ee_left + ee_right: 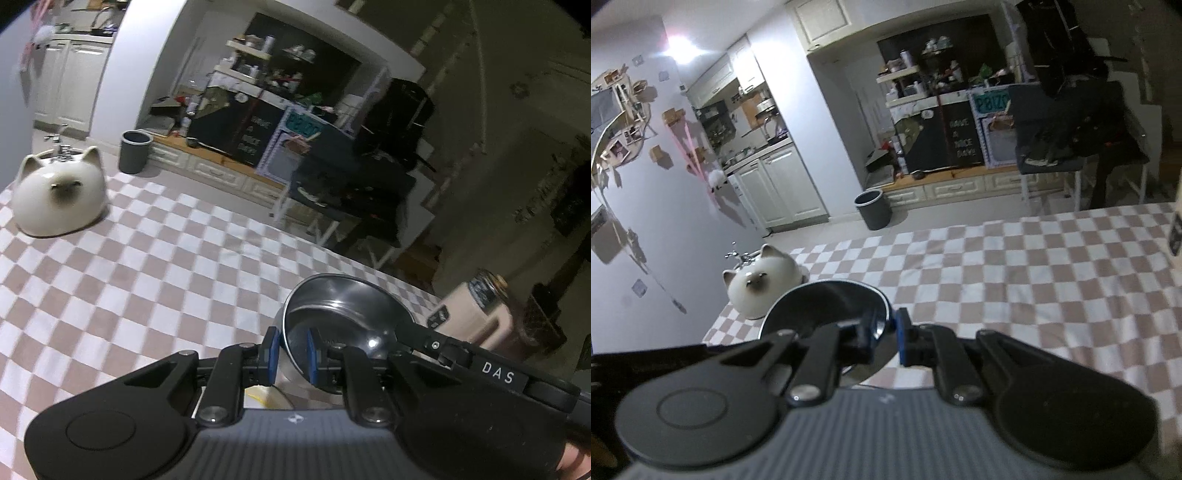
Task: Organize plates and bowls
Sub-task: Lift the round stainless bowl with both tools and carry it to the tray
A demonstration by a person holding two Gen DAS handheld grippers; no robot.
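Observation:
A shiny steel bowl [343,314] hangs tilted above the checkered tablecloth [147,280], held from two sides. My left gripper [291,354] is shut on its near-left rim, one blue pad outside the wall and one inside. In the left wrist view my right gripper [402,334] reaches in from the right and pinches the opposite rim. The right wrist view shows the same bowl [827,302], dark inside, with my right gripper [886,332] shut on its right rim. A white cat-shaped ceramic dish [59,195] [764,280] sits at the table's far left corner.
A beige canister [476,317] stands near the table's right edge. Beyond the table are a grey bin [873,210] on the floor, low white cabinets, cluttered shelves and a dark chair [1071,147]. The cloth [1034,277] stretches wide ahead.

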